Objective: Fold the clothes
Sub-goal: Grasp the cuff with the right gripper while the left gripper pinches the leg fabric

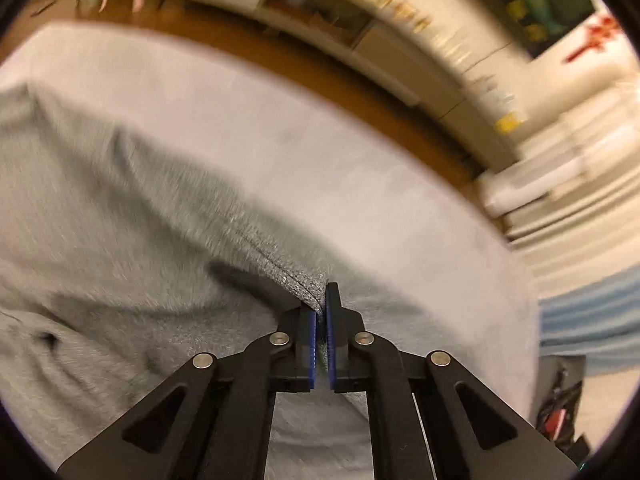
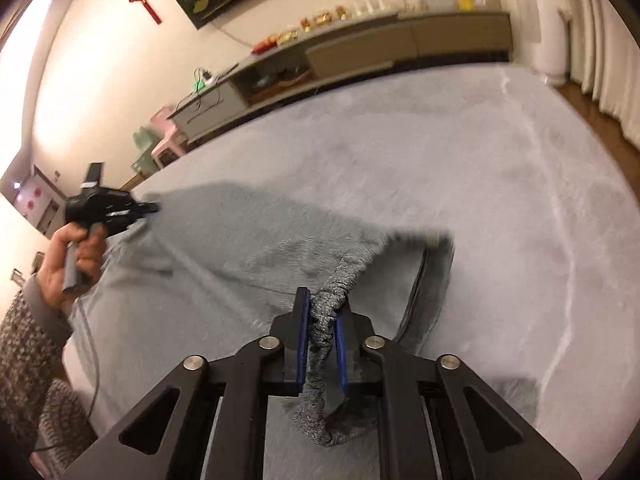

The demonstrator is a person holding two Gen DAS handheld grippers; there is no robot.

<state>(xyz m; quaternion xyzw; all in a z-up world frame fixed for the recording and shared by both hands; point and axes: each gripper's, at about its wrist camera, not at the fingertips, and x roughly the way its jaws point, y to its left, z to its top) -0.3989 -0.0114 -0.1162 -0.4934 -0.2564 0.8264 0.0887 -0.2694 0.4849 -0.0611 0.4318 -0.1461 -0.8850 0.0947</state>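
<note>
Pinching hard, the right gripper [image 2: 322,320] has a bunched ribbed edge of the grey garment [image 2: 248,236] between its fingers; the cloth stretches away leftward over the pale rug [image 2: 500,168] to the left gripper [image 1: 322,308], clamped on the opposite edge, both equally engaged.

Both claws clamped, held apart at our two sides.

Our left claw [image 1: 321,312] had its blue pads nearly together, pinching a thin edge of grey garment [image 1: 120,208]. Our right claw [image 2: 322,320] gripped a thicker bunched roll, pads slightly wider. In the right wrist view, our left hand [image 2: 74,258] wrapped the handle, sleeve at the wrist.
</note>
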